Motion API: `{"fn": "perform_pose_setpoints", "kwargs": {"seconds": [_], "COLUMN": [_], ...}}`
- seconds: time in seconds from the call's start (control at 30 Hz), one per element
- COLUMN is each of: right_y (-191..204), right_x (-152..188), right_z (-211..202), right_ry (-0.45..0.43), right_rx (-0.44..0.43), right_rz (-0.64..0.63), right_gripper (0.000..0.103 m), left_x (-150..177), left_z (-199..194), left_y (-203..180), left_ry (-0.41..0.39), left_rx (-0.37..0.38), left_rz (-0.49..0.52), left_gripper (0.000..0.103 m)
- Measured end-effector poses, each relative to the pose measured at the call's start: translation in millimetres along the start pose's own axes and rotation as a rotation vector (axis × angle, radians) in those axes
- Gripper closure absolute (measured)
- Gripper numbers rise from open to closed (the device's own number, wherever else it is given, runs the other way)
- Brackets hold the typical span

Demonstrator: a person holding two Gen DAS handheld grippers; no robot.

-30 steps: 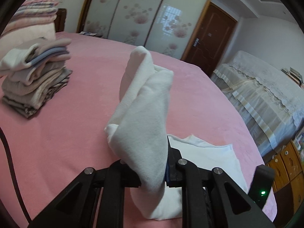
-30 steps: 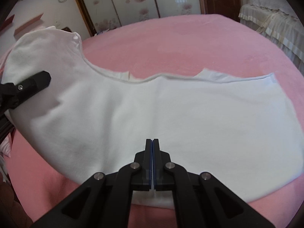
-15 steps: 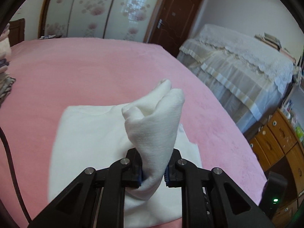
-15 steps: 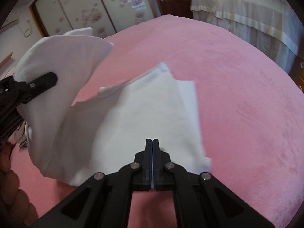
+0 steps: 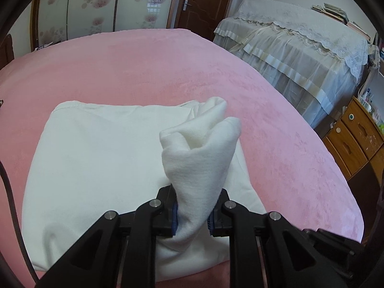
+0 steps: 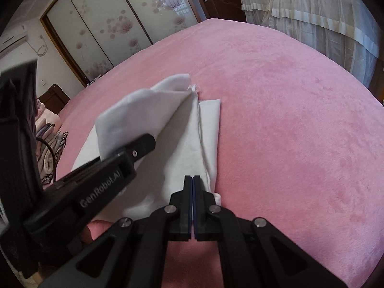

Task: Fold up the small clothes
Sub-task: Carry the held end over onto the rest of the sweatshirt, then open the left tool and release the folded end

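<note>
Your left hand-held gripper grips a bunched corner of the white shirt. Lower it flat onto the shirt before letting go, edges matched. Keep the clenched right hand-held gripper pinning the shirt's near edge on the bed.

Pink bedspread, floral sliding wardrobe doors, brown door, lace-draped furniture, wooden drawers

A home bedroom: a bed under a pink plush cover, a sliding wardrobe with flower-printed doors, a brown wooden door, a lace-draped second bed and a wooden drawer chest
</note>
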State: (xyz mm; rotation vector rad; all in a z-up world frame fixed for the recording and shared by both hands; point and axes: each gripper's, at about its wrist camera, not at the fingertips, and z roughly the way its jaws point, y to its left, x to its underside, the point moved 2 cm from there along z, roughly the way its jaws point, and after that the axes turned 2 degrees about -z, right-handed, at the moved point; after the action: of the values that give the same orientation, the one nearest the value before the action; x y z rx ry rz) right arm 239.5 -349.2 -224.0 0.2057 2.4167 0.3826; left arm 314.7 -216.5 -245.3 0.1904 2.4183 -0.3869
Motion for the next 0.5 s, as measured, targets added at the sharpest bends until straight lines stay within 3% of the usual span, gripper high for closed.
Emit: {"fn": "perform_pose_setpoints", "kwargs": {"seconds": [0.07,0.2,0.43,0.5], "right_y": [-1.3,-3.3,-13.8,-16.9], "right_x": [-2.7,-4.9,-10.4,-12.2], "right_z": [-2.4,-7.6,-16.5,-19.9], "right_ry": [-0.006,-0.018,-0.027,-0.025], "right_rx": [0.005,0.018,0.072,0.085], "right_rz": [-0.009,-0.016,0.005,0.014], "right_gripper": [0.103,0.100,0.100,0.100], "left_x": [2.6,4.7,9.7,10.4], "left_z": [0.0,-3.3,-15.5,-23.6], "left_y": [-1.8,-7.5,-11.8,-12.6], "left_ry": [0.011,0.027,0.035,0.038], "left_rx": [0.009,0.062,0.122,0.145], "left_rz": [0.000,-0.003,0.005,0.002], "left_gripper": [0.082,0.060,0.047,0.037]}}
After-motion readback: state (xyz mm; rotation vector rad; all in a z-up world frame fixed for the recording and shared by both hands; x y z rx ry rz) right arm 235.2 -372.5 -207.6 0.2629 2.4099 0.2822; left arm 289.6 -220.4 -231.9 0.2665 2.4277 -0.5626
